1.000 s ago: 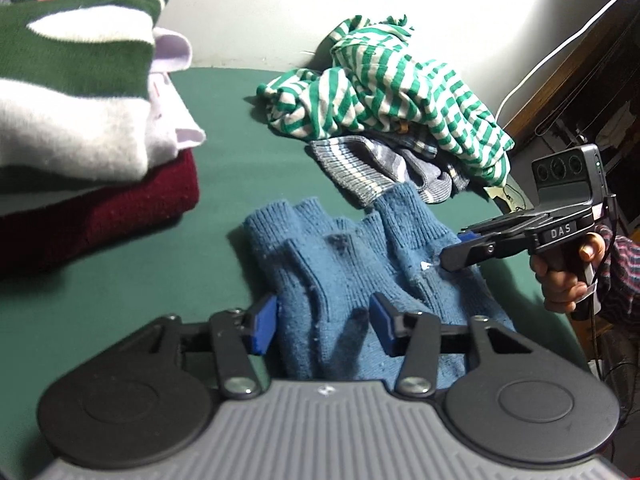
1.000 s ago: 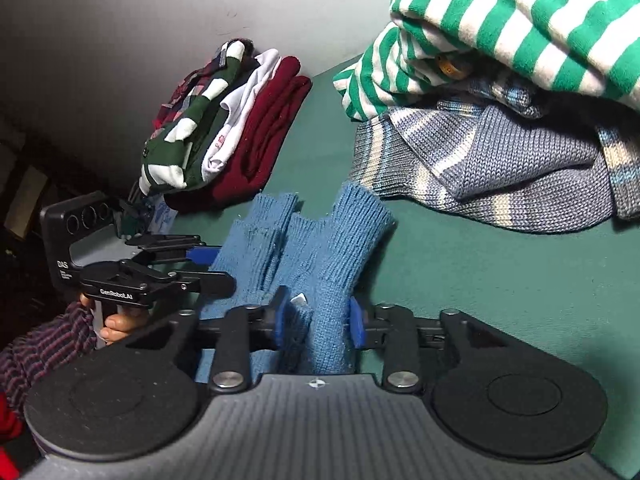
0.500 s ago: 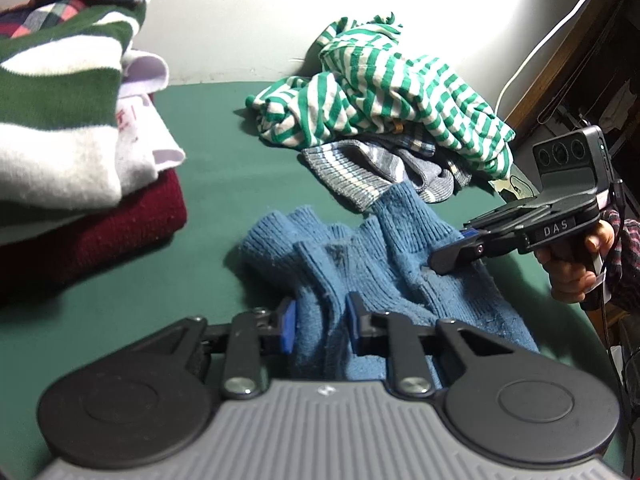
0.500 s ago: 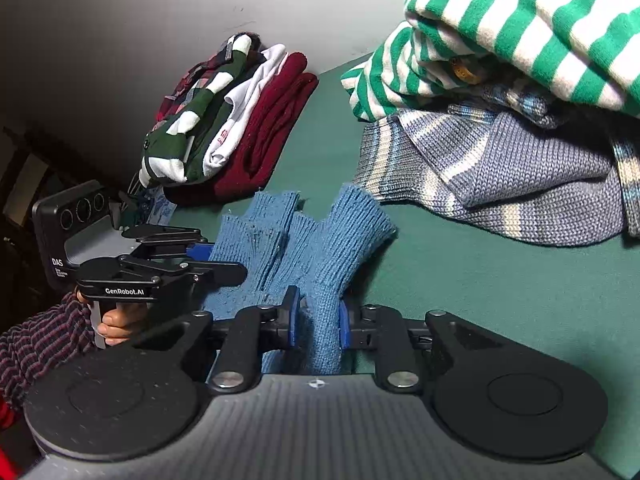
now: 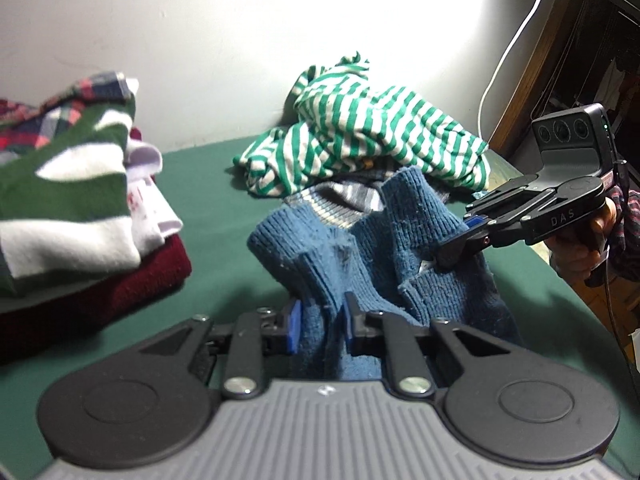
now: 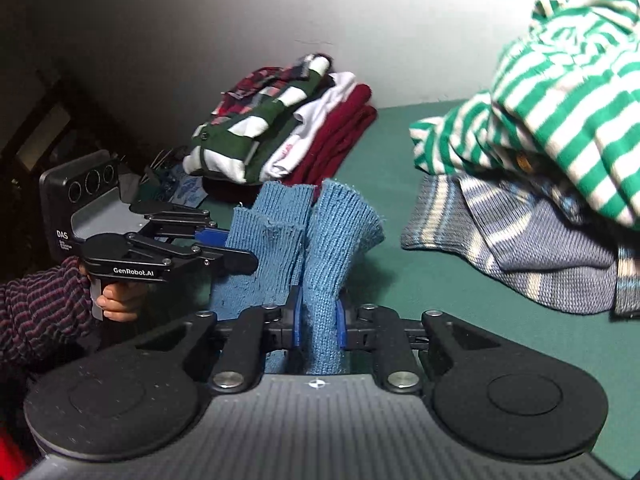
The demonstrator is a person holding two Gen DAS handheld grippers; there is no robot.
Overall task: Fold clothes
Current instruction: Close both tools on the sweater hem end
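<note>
The left gripper (image 5: 320,326) pinches a fold of the blue knit sweater (image 5: 372,256), and its jaws are closing on the fabric. The right gripper (image 6: 317,318) pinches another fold of the same sweater, jaws likewise closing. The sweater hangs bunched between both grippers, raised above the green table (image 5: 212,200). A stack of folded clothes (image 6: 280,128) sits on the table's left. A green-striped shirt (image 5: 360,132) lies heaped over a grey striped knit (image 6: 540,248) behind the sweater.
</note>
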